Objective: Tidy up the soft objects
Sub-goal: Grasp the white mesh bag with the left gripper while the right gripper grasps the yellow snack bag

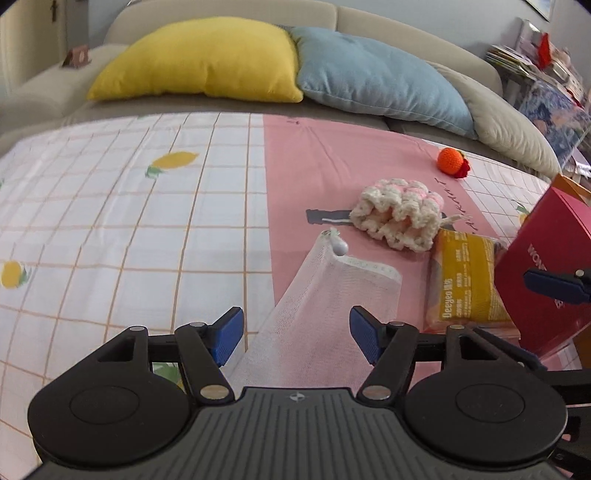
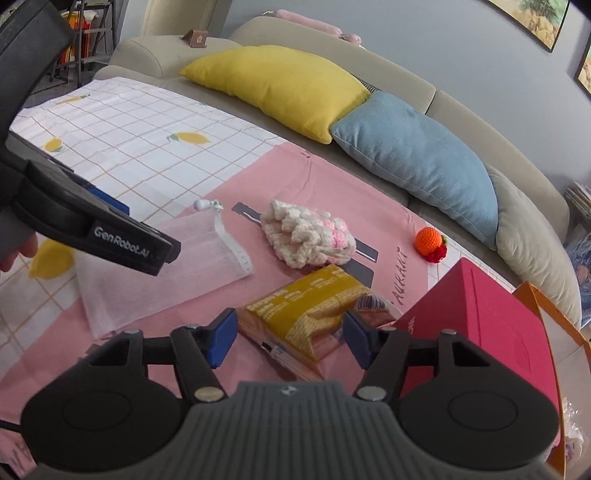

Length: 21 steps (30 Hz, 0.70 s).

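A white mesh bag (image 1: 332, 295) with a white toggle lies flat on the pink cloth; it also shows in the right wrist view (image 2: 162, 269). My left gripper (image 1: 295, 336) is open, its jaws either side of the bag's near end. A yellow packet (image 2: 314, 310) lies next to a cream and pink crocheted piece (image 2: 310, 240). My right gripper (image 2: 288, 338) is open with the packet's near end between its jaws. An orange crocheted ball (image 2: 428, 240) lies further back. The packet (image 1: 465, 280), crocheted piece (image 1: 399, 214) and ball (image 1: 450, 159) also show in the left wrist view.
A red box (image 2: 480, 332) stands at the right, an orange bag edge (image 2: 546, 314) behind it. A yellow cushion (image 1: 199, 62) and a blue cushion (image 1: 376, 81) lean on the beige sofa back (image 1: 229, 11). The checked lemon-print cloth (image 1: 110, 206) covers the left.
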{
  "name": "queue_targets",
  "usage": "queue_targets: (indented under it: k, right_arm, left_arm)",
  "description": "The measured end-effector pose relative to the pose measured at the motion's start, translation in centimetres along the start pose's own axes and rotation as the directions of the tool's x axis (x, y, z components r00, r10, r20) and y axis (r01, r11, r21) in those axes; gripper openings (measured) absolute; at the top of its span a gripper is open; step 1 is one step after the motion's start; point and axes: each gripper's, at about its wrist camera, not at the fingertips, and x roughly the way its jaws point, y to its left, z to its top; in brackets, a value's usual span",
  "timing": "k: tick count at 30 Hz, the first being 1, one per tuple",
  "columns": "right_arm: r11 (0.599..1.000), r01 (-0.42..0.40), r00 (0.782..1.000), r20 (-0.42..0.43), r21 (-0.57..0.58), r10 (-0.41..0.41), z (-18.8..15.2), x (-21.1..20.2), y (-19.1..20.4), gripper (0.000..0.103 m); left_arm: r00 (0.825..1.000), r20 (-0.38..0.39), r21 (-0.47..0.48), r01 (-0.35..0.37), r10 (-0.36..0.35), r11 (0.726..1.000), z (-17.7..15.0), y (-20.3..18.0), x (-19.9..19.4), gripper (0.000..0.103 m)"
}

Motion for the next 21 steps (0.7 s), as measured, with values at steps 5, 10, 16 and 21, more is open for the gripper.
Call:
queue_targets:
  k: [5, 10, 16, 21]
  right_arm:
    - [1.0, 0.004, 1.0, -0.03, -0.008, -0.004, -0.1, 1.4, 0.1, 0.063]
    - [1.0, -0.021, 0.998, -0.053, 0.004, 0.021, -0.5, 2.4, -0.1, 0.049]
    - [0.997, -0.071, 0.997, -0.03, -0.021, 0.07, -0.8, 2.3, -0.5, 0.031]
    - [0.988, -0.141, 0.99, 0.004, -0.062, 0.142, -1.8, 1.0, -0.1, 0.024]
  left_arm:
    - [0.998, -0.021, -0.036, 0.066, -0.067, 0.997, -0.3, 0.4, 0.5, 0.078]
    - [0.992, -0.034, -0.044, 0.119, -0.121, 0.992, -0.3, 0.2, 0.5, 0.08]
    - [0.978, -0.074, -0.031, 0.195, -0.197, 0.98, -0.4, -1.3, 0.6, 0.08]
    - [0.965, -0.112, -0.063, 0.231, -0.237, 0.971, -0.4, -3.2, 1.0, 0.08]
